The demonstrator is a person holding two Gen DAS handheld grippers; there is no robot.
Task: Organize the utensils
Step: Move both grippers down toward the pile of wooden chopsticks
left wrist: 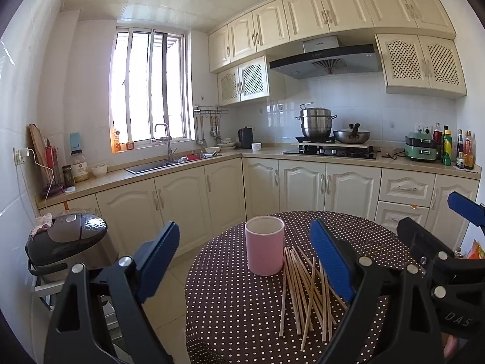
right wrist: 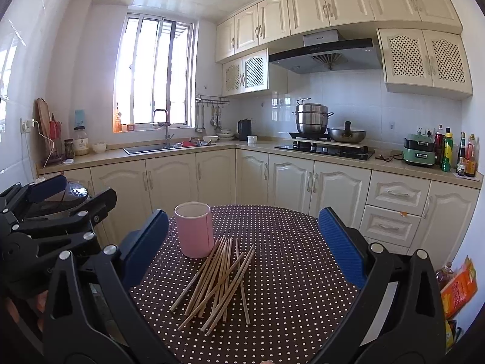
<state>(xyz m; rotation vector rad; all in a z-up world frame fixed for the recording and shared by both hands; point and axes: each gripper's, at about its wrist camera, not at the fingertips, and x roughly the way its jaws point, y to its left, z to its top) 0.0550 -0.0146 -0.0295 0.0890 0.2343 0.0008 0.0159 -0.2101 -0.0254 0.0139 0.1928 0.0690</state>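
Chopsticks [right wrist: 219, 282] lie in a loose crisscrossed heap on the polka-dot desk [right wrist: 288, 257], their far ends just beside the base of the upright pink cup [right wrist: 194, 230], which looks empty from here. Both tools hover above the near edge: the left hand-held gripper [left wrist: 245, 261] has its blue pads spread wide with nothing between them, the cup framed in the gap. The right hand-held gripper [right wrist: 244, 242] is likewise wide apart and empty, the heap lying below and between its fingers.
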